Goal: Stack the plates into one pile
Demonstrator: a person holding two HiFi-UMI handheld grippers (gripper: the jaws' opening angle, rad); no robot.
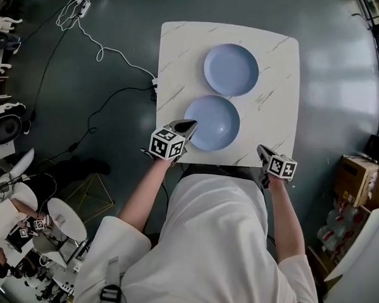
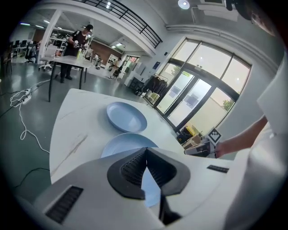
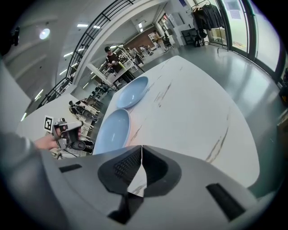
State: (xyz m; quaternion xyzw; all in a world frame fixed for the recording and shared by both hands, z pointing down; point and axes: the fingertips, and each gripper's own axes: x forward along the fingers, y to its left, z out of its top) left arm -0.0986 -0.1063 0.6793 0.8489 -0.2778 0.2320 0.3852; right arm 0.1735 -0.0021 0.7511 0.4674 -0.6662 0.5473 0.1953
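Two pale blue plates lie side by side on the white marbled table [image 1: 278, 89]. The far plate [image 1: 231, 69] [image 2: 126, 116] [image 3: 132, 92] sits toward the back. The near plate [image 1: 212, 122] [image 2: 126, 144] [image 3: 111, 130] sits close to the front edge. My left gripper [image 1: 189, 125] [image 2: 146, 155] hovers at the near plate's left rim, shut with nothing between its jaws. My right gripper [image 1: 260, 148] [image 3: 141, 152] is at the table's front right edge, to the right of the near plate, shut and empty as well.
A white cable and power strip [image 1: 81, 9] trail across the dark floor left of the table. Cardboard boxes [image 1: 356, 178] stand at the right. White chairs and another person [image 1: 8, 227] are at the lower left. A black-legged table with a person [image 2: 76, 42] stands far off.
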